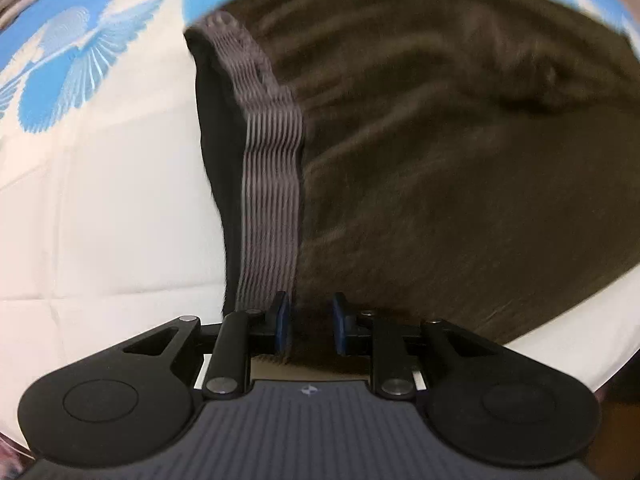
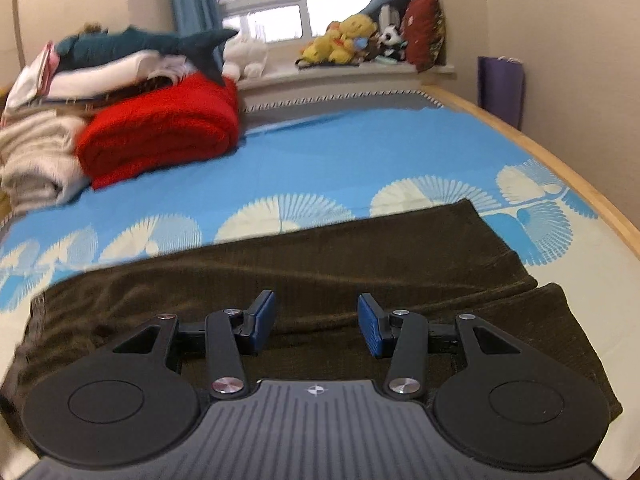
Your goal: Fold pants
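Pants (image 1: 440, 140) between left gripper (image 1: 311, 326) jaws, under open right gripper (image 2: 316, 326)

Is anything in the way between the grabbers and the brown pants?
Nothing visible. The left gripper is right at the pants, beside the waistband, with cloth between its fingers. The right gripper hangs open just over the pants. The red blanket lies far off.

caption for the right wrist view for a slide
Open right hand-held gripper over brown pants on a blue-and-white bedsheet.
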Demonstrator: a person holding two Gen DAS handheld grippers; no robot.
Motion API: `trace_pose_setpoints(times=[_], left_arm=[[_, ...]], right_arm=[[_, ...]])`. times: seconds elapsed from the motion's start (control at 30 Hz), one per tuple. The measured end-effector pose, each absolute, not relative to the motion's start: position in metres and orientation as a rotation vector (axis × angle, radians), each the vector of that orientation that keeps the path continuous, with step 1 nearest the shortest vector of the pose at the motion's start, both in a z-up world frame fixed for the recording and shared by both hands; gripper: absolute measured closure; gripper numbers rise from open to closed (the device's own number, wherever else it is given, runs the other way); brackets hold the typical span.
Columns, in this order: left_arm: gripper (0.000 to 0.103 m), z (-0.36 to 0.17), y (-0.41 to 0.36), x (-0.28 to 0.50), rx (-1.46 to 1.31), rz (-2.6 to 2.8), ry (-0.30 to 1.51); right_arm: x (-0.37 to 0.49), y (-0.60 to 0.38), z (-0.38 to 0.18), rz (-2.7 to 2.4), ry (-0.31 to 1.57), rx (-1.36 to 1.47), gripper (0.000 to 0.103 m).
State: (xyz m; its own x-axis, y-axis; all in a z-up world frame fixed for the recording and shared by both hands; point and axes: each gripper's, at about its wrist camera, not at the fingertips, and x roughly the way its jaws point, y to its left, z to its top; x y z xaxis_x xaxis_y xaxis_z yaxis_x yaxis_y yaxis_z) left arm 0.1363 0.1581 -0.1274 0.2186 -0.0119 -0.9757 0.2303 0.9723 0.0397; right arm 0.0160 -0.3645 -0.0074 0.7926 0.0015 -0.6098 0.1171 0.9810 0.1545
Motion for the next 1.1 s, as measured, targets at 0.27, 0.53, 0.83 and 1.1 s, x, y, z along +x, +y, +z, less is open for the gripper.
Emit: trace_pose_setpoints(times=[0.27, 0.53, 0.83, 1.1], left_arm=[[0.069, -0.147, 0.117, 0.133, 0.394, -0.288, 1.390], [0.068, -0.127, 0.086, 0.135, 0.309, -0.433, 1.279], [0.067, -0.128, 0.067, 0.112, 0.379, -0.517, 1.267], [0.066, -0.143, 0.049, 0.100, 0.502, -0.552, 1.301]], right_arm=[[0.026, -0.353, -0.025, -0.015, 0.731, 0.053, 0.055], [0.028, -0.354, -0.020, -0.019, 0.699, 0.083, 0.055], [0.029, -0.315, -0.077, 0.243, 0.976, -0.100, 0.057], [0.024, -0.289, -0.115, 0.377, 0.999, -0.176, 0.056]])
